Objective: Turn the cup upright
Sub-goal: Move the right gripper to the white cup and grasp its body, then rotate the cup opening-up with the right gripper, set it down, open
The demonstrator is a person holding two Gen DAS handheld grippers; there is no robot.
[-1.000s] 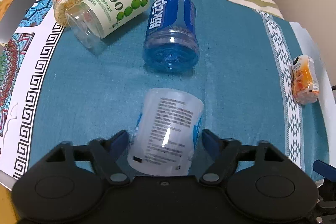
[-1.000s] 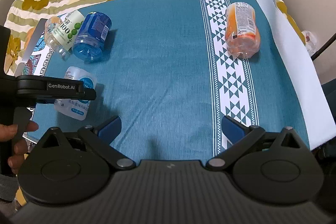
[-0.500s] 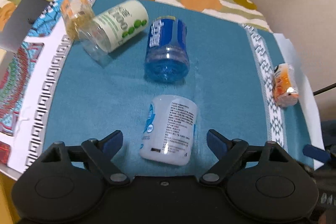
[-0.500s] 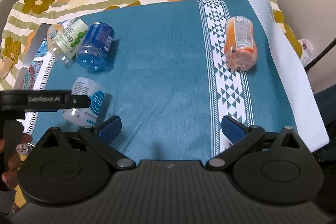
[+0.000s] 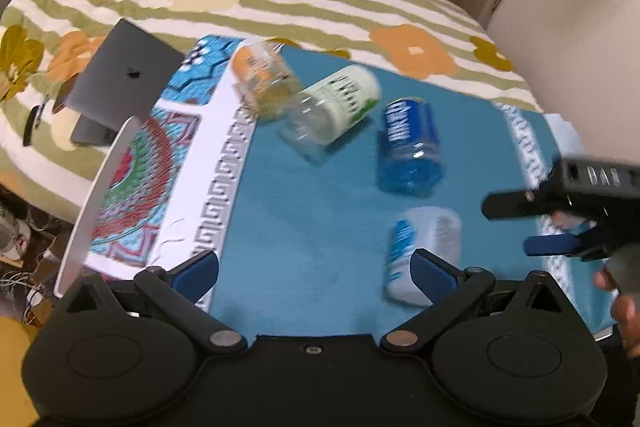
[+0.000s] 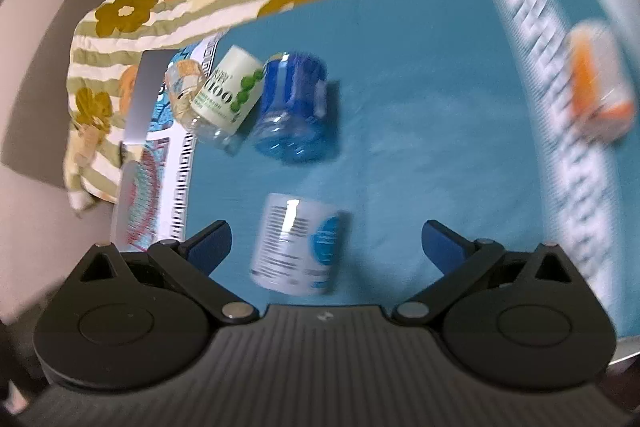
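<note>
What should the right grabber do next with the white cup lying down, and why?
Probably ease the right gripper forward and down around the white cup. The cup lies on its side on the blue cloth, just ahead between the open jaws, with nothing gripped yet.

Lying between the spread right fingers (image 6: 208, 241): the white cup (image 6: 298, 245), with bare teal cloth (image 6: 420, 131) on both sides of it. Crowding the way ahead: the blue cup (image 6: 294, 111) and green-label cup (image 6: 226, 95), touching. Sitting well off to the right: the orange cup (image 6: 598, 85). Lying open between the left fingers (image 5: 196, 269): bare cloth, the white cup against the right one.
</note>
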